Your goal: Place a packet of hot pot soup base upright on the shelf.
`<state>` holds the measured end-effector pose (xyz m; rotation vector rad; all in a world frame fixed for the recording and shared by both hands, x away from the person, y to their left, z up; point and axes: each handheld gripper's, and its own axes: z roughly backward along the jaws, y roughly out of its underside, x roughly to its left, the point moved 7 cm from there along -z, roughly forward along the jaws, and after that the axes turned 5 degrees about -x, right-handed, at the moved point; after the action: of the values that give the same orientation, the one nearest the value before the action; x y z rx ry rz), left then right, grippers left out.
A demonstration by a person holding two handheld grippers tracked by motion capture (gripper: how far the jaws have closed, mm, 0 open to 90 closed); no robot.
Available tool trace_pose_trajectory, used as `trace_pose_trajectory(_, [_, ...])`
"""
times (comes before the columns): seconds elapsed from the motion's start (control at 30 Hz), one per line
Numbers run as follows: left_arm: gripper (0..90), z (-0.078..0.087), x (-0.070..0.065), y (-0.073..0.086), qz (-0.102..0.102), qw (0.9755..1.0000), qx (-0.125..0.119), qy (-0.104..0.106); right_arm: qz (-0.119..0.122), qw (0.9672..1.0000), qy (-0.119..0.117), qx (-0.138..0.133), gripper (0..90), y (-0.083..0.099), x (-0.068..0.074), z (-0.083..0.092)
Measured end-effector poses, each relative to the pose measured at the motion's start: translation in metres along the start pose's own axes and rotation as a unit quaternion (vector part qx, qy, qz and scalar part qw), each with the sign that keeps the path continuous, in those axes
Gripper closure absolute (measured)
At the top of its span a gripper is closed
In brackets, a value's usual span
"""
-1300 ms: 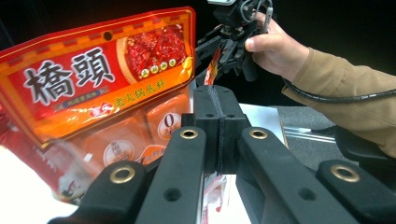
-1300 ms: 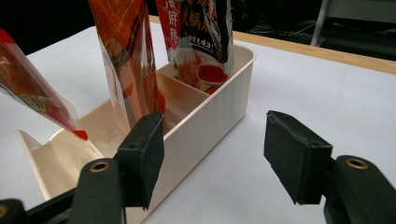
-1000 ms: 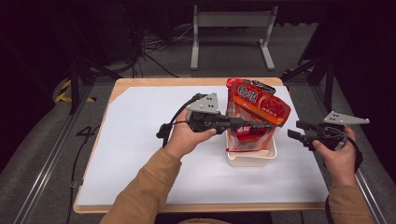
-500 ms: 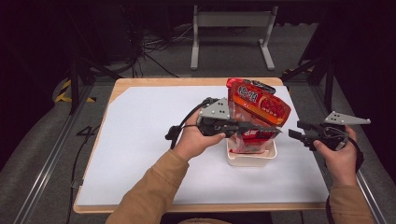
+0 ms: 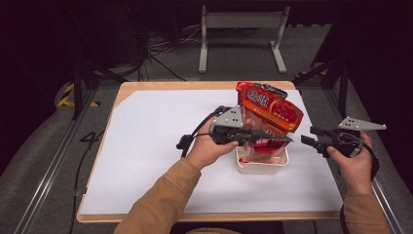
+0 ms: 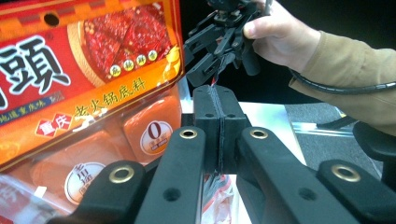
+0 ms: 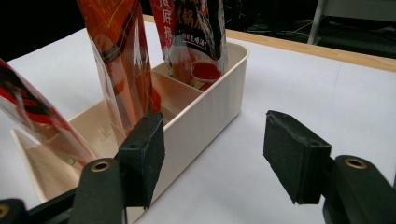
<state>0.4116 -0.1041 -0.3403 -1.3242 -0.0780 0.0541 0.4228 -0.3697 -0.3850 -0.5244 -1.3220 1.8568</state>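
Well, the table (image 5: pixel 146 87) carries a white sheet (image 5: pixel 156 156) over nearly all of its top. The cream box (image 5: pixel 263 168) stands on that sheet towards the right edge, nearer the front edge than the back. It is a long box with a divider, as the right tool view shows (image 7: pixel 205 93).

A tall red packet (image 5: pixel 270 109) stands in the far end of the box and leans out over its rim. In the left tool view the printed face of this packet (image 6: pixel 84 70) is close on the left. A lower packet (image 5: pixel 263 146) sits in the near part of the box.

What has changed is my left hand. Over the last second it has carried the left tool (image 5: pixel 287 141) across towards the right edge and downward. It now lies over the box, right above the lower packet. Its jaws are pressed together (image 6: pixel 219 126). Whether a thin packet edge is pinched between them I cannot tell.

My right tool (image 5: pixel 307 136) has kept its place just beside the box on the right. Its jaws are spread with nothing between them (image 7: pixel 212 154), and one pad is close to the box wall.

I judge that a packet is being settled into the box and the right tool is waiting to steady it.
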Motion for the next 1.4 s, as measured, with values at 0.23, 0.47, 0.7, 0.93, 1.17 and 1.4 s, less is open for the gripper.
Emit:
trace_pose_trajectory(0.23, [89.5,-0.005,0.004,0.01,0.013,0.9999,0.009,-0.005,-0.003,1.0,0.0,-0.001,38.4,0.0,0.0,-0.001])
trace_pose_trajectory(0.47, [88.9,-0.007,0.007,0.022,0.018,0.9995,0.024,-0.01,-0.003,1.0,0.0,0.002,37.9,0.002,0.0,-0.002])
trace_pose_trajectory(0.7, [88.6,-0.002,0.012,0.028,0.027,0.999,0.032,-0.017,-0.004,1.0,0.0,0.002,37.8,0.002,-0.001,-0.001])
trace_pose_trajectory(0.93, [87.9,-0.001,0.016,0.036,0.033,0.9979,0.047,-0.028,-0.003,1.0,-0.001,0.004,37.7,0.002,0.0,-0.003])
trace_pose_trajectory(1.17, [84.4,-0.002,0.017,0.038,0.04,0.9976,0.048,-0.029,-0.003,1.0,0.0,0.004,37.7,0.002,-0.001,-0.003])
trace_pose_trajectory(1.4, [48.7,-0.001,0.017,0.036,0.063,0.9969,0.028,-0.04,-0.005,1.0,-0.002,0.003,37.0,0.002,0.001,-0.003])
